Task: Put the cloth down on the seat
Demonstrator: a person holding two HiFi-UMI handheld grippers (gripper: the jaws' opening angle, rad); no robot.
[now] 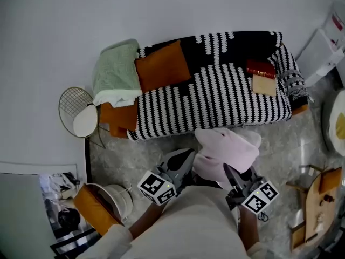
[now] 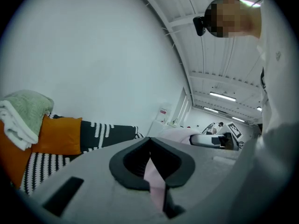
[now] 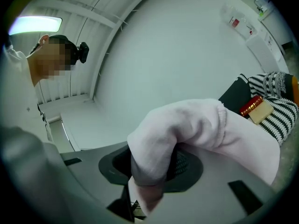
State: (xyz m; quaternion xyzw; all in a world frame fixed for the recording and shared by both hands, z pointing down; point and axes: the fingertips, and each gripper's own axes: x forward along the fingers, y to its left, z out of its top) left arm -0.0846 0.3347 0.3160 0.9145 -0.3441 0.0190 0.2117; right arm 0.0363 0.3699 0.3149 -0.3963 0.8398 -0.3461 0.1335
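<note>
A pale pink cloth [image 1: 226, 152] hangs bunched in the air between my two grippers, just in front of the sofa seat [image 1: 215, 101] with its black-and-white striped cover. My left gripper [image 1: 188, 163] is shut on the cloth's left edge; in the left gripper view a thin pink fold [image 2: 154, 181] is pinched between the jaws. My right gripper [image 1: 233, 176] is shut on the cloth's right side; in the right gripper view a thick wad of the cloth [image 3: 187, 134] bulges out of the jaws and drapes to the right.
On the sofa lie an orange cushion [image 1: 161, 66], a green-and-white folded blanket [image 1: 116, 74] on the left arm, and a red book with a tan one [image 1: 262, 77] at the right. A wire side table [image 1: 81, 112] stands left; a wooden stand [image 1: 318, 198] at the right.
</note>
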